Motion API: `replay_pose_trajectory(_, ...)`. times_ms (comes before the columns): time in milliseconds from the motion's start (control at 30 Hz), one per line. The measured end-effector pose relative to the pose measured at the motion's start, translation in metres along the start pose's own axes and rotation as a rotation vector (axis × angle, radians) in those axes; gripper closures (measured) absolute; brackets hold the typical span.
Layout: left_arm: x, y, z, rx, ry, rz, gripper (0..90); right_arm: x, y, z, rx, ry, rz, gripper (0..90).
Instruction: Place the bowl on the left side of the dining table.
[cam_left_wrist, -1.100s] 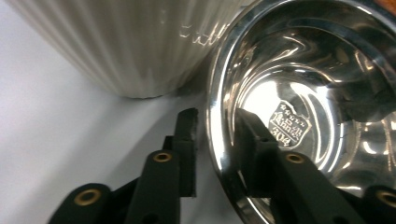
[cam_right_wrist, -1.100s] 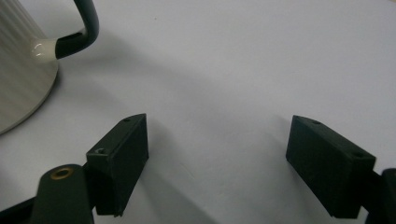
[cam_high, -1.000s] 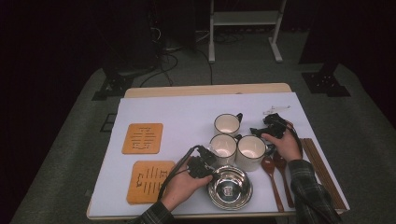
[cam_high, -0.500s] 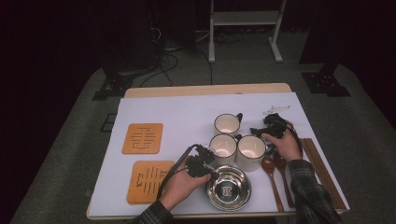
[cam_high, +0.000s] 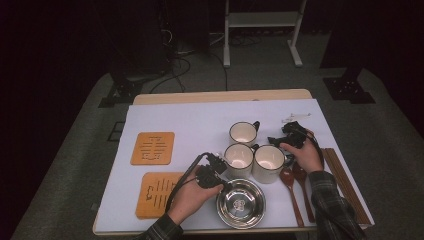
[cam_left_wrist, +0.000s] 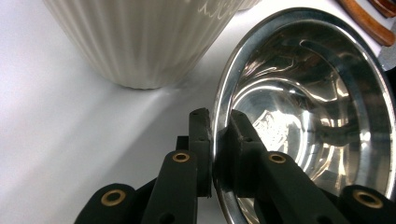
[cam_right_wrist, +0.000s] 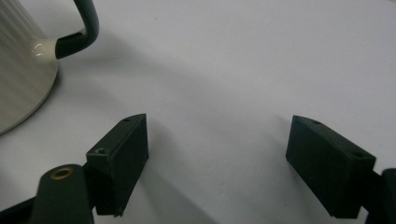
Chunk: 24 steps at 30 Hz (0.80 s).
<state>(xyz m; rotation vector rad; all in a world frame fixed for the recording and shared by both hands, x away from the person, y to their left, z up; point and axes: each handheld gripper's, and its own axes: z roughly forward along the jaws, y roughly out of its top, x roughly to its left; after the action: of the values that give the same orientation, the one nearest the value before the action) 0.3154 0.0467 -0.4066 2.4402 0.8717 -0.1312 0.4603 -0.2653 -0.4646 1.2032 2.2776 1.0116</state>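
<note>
Pinching bowl (cam_left_wrist: 308, 107) rim: left gripper (cam_left_wrist: 215, 135) jaws just closing, one pad outside wall, one inside, at bowl's left edge. Bowl at near table edge, just near of mugs (cam_high: 239, 159). Right gripper (cam_right_wrist: 217, 158) jaws wide apart, empty, right of mugs.

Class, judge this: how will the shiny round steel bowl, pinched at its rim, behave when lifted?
The shiny round steel bowl looks thin-walled, so probably light and stiff. The left gripper, whose jaws have just been closing, pinches only its polished rim, so it may slip or swing downward. Lifted carelessly, it might knock the nearby ribbed cream mug.
</note>
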Motion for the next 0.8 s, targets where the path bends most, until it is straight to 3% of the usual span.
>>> replay_pose_trajectory(633, 0.005, -0.003, -0.017, -0.023, -0.021, -0.02, 83.6, 0.0, 0.0, 0.0, 0.0, 0.0, 0.0, 19.3)
replay_pose_trajectory(800, 0.006, -0.004, -0.02, -0.018, -0.009, -0.015, 83.6, 0.0, 0.0, 0.0, 0.0, 0.0, 0.0, 19.3)
